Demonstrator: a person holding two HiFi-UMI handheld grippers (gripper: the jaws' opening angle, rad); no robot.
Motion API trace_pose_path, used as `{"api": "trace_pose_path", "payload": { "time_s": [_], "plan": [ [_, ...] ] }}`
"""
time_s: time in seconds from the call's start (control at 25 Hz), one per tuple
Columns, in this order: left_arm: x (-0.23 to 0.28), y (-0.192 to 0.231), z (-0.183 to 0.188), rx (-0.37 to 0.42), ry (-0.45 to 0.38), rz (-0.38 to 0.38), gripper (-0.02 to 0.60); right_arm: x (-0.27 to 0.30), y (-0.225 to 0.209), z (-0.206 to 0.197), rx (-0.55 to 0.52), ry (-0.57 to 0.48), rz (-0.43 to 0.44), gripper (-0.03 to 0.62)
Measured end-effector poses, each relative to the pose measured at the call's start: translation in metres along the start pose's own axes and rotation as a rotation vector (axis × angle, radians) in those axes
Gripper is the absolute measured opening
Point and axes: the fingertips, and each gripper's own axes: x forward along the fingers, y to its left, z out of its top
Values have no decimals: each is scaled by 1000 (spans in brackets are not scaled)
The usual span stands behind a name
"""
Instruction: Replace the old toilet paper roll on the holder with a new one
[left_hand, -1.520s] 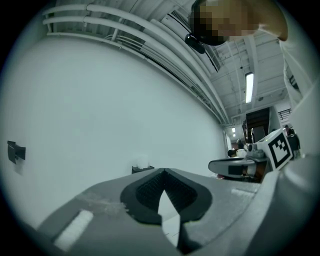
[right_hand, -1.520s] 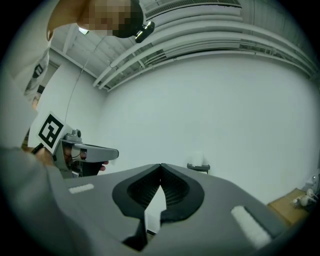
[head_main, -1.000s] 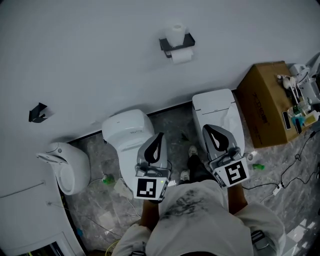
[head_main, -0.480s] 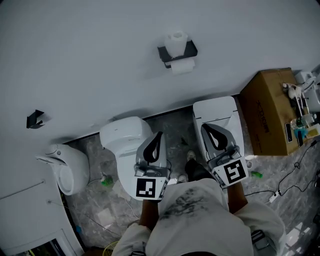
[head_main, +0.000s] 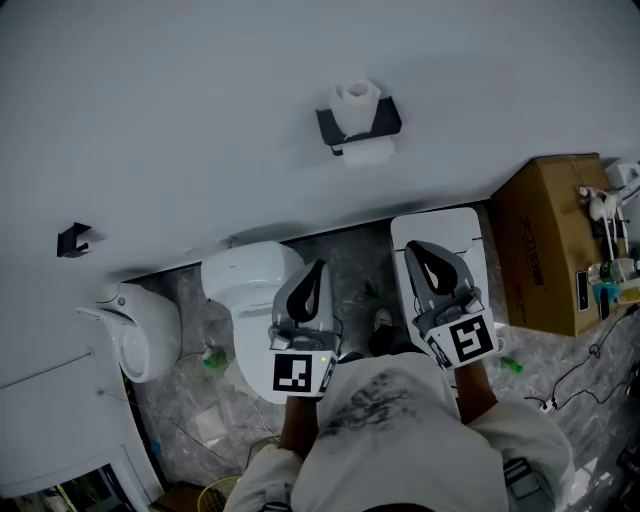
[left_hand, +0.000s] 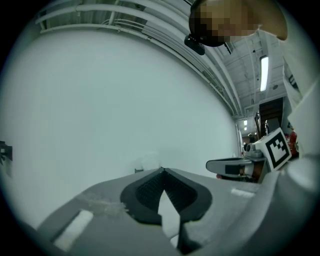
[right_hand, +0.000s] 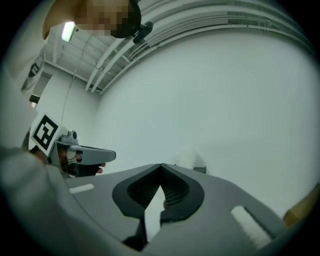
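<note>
Head view: left gripper (head_main: 318, 268) fully closed, empty; right gripper (head_main: 413, 248) fully closed, empty; neither touching anything.

Left tongs (head_main: 318, 267) and right tongs (head_main: 413, 247) neared the holder (head_main: 390, 115).

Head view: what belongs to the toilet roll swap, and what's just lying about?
Job: black wall holder, white roll hung in it, white roll standing on top, left gripper, right gripper.
Lying about: brown cardboard box, white toilets.
</note>
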Motion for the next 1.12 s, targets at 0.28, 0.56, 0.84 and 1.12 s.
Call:
{"api": "trace_pose_path", "payload": {
  "time_s": [0.28, 0.56, 0.84, 1.12],
  "plan": [
    [35, 5, -5, -6, 13, 12, 2, 23, -23, -4, 18, 29, 17, 2],
    [63, 18, -14, -11, 22, -16, 2, 46, -35, -16, -14, 48, -5, 2],
    [94, 37, -28, -2, 29, -71, 2, 70, -47, -26, -26, 71, -76, 2],
    [123, 51, -47, -26, 70, -166, 2, 94, -63, -40, -5, 101, -155, 2]
  ]
}}
